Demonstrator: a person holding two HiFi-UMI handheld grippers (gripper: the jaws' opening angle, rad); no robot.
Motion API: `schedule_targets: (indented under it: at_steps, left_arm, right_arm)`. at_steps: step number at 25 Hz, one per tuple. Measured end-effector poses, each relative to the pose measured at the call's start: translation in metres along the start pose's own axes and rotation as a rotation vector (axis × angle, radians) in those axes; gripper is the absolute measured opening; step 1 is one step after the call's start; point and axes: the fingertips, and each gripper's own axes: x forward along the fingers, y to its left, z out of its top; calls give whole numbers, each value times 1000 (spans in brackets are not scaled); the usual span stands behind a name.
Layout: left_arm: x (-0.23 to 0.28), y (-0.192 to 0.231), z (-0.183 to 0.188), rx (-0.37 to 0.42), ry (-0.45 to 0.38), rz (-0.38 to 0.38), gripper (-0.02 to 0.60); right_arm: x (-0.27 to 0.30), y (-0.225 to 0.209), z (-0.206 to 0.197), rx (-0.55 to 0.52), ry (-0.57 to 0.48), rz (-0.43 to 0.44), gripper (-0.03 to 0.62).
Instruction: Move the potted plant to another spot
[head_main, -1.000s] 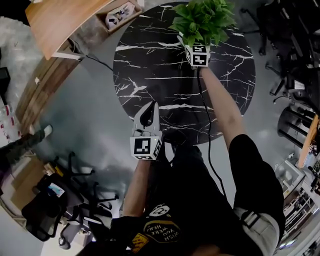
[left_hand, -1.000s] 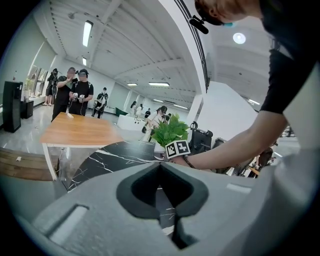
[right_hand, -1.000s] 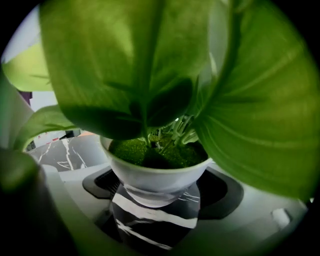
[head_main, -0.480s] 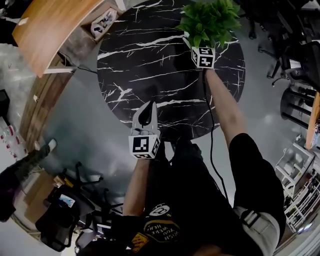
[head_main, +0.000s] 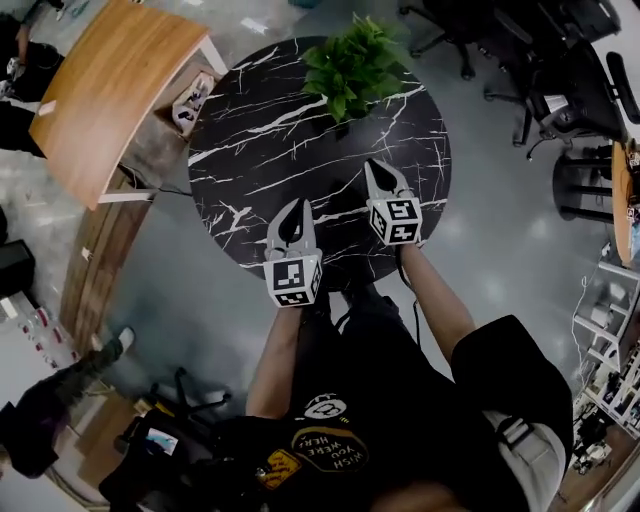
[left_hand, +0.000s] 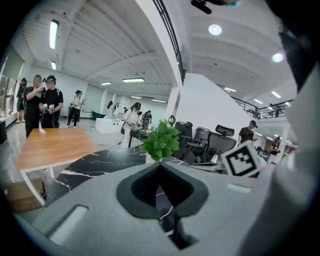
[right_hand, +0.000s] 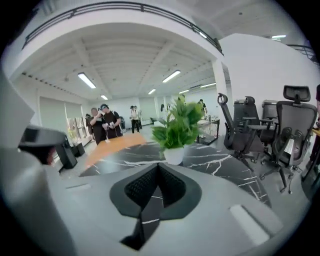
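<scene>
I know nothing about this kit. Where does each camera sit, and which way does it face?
Head view: on the person's head, looking steeply down at the black marble table, the potted plant, both forearms, the left gripper and the right gripper.
Left gripper view: on the left gripper, looking along its shut jaws toward the plant; the right gripper's marker cube shows at right.
Right gripper view: on the right gripper, looking along its shut jaws at the plant.
Shared: all three see plant and table.

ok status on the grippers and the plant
Left hand-held gripper shut, empty. Right hand-held gripper shut, empty. Potted plant upright on table, far side, untouched. Nothing between.
</scene>
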Motion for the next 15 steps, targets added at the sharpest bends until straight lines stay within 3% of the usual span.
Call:
schedule_targets:
  at_steps: [6,15]
  left_arm:
    - [-16,-60,59,86,-43,-73,5]
    - [-58,-116,87,145,-94,-89,5]
  right_arm:
    - [-116,27,67,56,-127,-1,2]
    - [-183,45,117,37,-233,41,2]
